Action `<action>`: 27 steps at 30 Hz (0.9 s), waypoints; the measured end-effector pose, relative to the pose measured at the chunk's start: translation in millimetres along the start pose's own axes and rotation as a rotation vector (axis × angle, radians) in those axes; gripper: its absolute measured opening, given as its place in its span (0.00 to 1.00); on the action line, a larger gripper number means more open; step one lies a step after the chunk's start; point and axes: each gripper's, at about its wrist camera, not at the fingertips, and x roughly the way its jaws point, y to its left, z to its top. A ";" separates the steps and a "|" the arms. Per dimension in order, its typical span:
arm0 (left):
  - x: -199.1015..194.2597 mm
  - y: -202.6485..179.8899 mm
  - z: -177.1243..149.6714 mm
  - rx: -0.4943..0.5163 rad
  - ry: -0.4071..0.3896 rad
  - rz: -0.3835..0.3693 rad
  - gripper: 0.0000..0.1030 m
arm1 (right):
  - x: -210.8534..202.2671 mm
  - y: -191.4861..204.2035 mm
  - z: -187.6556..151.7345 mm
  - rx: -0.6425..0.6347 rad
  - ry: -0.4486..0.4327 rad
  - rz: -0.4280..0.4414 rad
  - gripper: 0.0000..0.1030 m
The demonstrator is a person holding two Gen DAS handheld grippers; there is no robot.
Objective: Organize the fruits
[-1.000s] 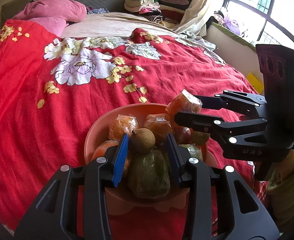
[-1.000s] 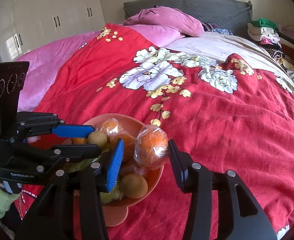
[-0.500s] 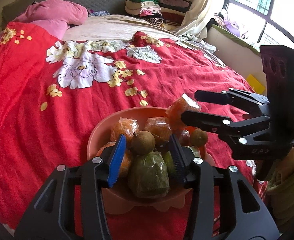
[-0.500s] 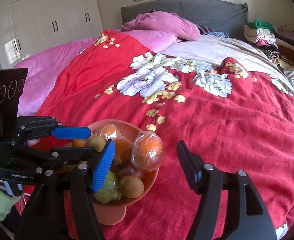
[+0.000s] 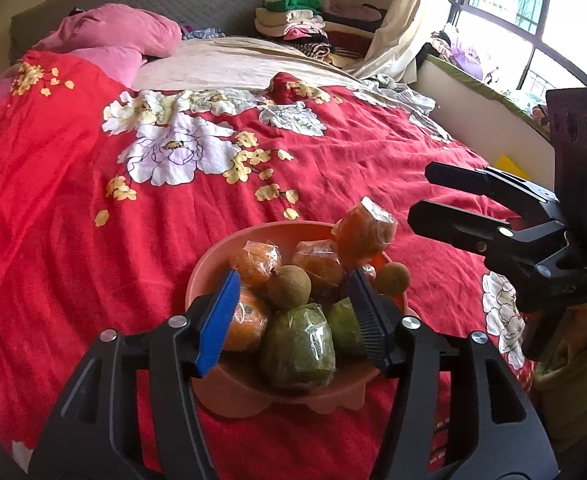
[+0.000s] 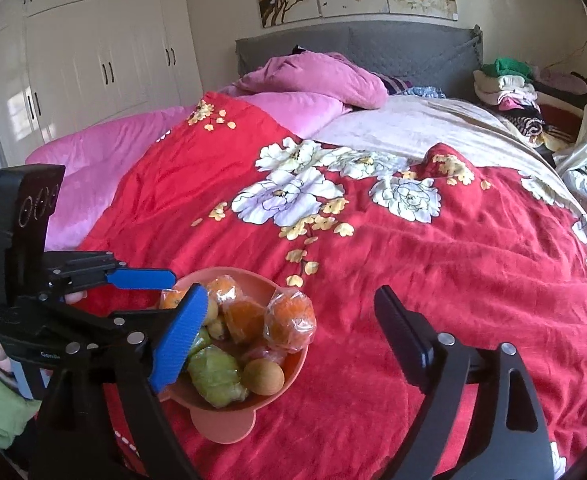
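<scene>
A pink bowl (image 5: 213, 264) (image 6: 295, 364) on the red bedspread holds wrapped oranges, green wrapped fruit and brown round fruit. My left gripper (image 5: 292, 320) (image 6: 175, 295) reaches over the bowl's near side, and its jaws are opening. A brown fruit (image 5: 289, 286) and a green wrapped fruit (image 5: 298, 346) lie between its pads, neither of them pressed. My right gripper (image 6: 289, 336) (image 5: 421, 198) hangs over the bowl's right side with its jaws opening wide. A wrapped orange (image 6: 291, 320) (image 5: 367, 227) rests on top of the pile between its pads, untouched.
The red flowered bedspread (image 6: 433, 280) covers most of the bed. Pink pillows (image 6: 313, 80) and a grey headboard stand at the far end. Folded clothes (image 6: 505, 84) are piled at the back right. A window and ledge (image 5: 493, 92) run along the right.
The right jaws spread away from the wrapped orange, which stayed on the pile, and that gripper drew back a little. The left jaws widened around the brown fruit.
</scene>
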 end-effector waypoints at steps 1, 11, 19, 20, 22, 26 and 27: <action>-1.2 -0.9 0.1 0.003 -0.004 0.004 0.53 | -1.5 0.9 0.3 -0.001 -0.003 -0.004 0.86; -7.0 0.6 -0.8 -0.003 -0.013 0.039 0.75 | -12.6 4.5 2.1 0.014 -0.027 0.012 0.93; -19.6 0.5 -2.3 -0.020 -0.032 0.073 0.90 | -31.7 15.4 2.7 0.020 -0.063 0.022 0.95; -21.4 1.1 -2.4 -0.024 -0.034 0.076 0.90 | -33.3 16.8 2.6 0.019 -0.065 0.021 0.95; -27.4 0.6 -2.5 -0.027 -0.045 0.081 0.90 | -38.1 20.7 1.8 0.015 -0.072 0.015 0.95; -40.0 2.1 -6.9 -0.046 -0.066 0.099 0.91 | -47.6 28.5 -3.2 0.009 -0.081 -0.004 0.95; -42.2 3.2 -8.5 -0.054 -0.067 0.104 0.91 | -50.8 30.9 -6.1 0.010 -0.083 -0.007 0.96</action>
